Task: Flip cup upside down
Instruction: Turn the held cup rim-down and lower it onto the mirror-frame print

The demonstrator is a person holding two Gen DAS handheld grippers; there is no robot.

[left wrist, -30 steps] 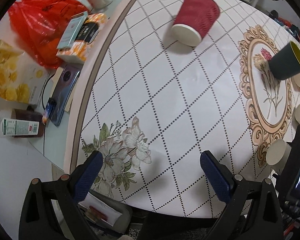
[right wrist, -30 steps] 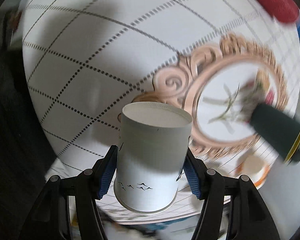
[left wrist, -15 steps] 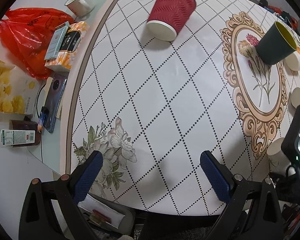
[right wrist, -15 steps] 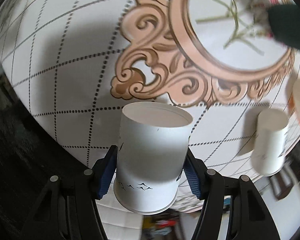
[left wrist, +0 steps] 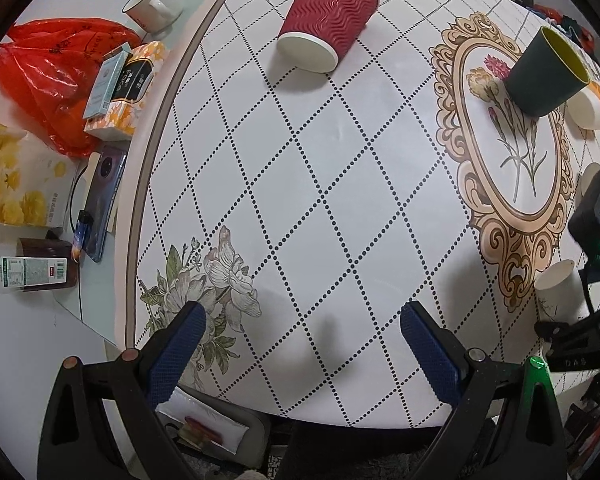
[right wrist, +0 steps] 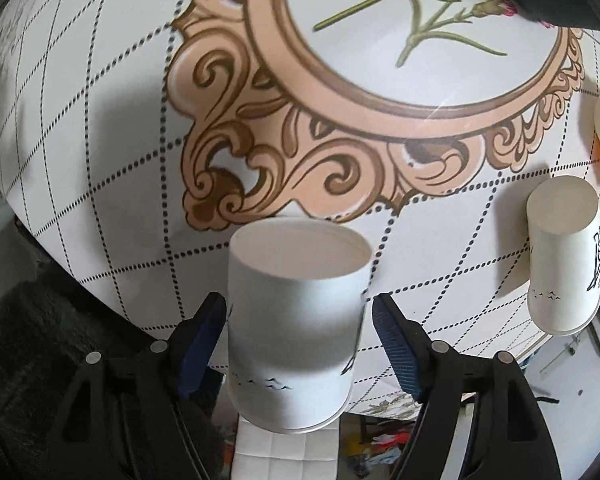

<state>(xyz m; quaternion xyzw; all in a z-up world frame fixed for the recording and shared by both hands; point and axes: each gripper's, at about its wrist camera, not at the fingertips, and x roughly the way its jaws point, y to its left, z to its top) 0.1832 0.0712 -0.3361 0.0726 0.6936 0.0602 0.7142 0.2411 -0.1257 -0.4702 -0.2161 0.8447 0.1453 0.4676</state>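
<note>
Right wrist view: white cup [right wrist: 296, 320] at lower centre, base up, rim down, sitting between the right gripper [right wrist: 296, 332] pads. Jaws slightly spread: a thin gap on the right pad side; left pad close to the wall, contact unclear. Small bird print along the cup's lower band. Table [right wrist: 100, 128] below, dotted diamond grid, ornate tan frame [right wrist: 300, 148] with flower stems at upper centre. Second white cup [right wrist: 564, 256] at right edge, also base up, well apart from the first. Dark cup only partly seen at top right corner.

Left wrist view: left gripper [left wrist: 300, 344] at bottom of frame, jaws spread wide, nothing between them, above the near table edge. Red ribbed cup [left wrist: 328, 16] at top centre, upside down. Dark green cup [left wrist: 548, 72] with yellow inside at upper right, upright on the frame print. White cup visible at lower right edge beside the other gripper's black body. Left of frame: red bag [left wrist: 56, 80], boxes [left wrist: 120, 88], phone [left wrist: 100, 200], mug [left wrist: 152, 8], brown bottle [left wrist: 36, 270].
</note>
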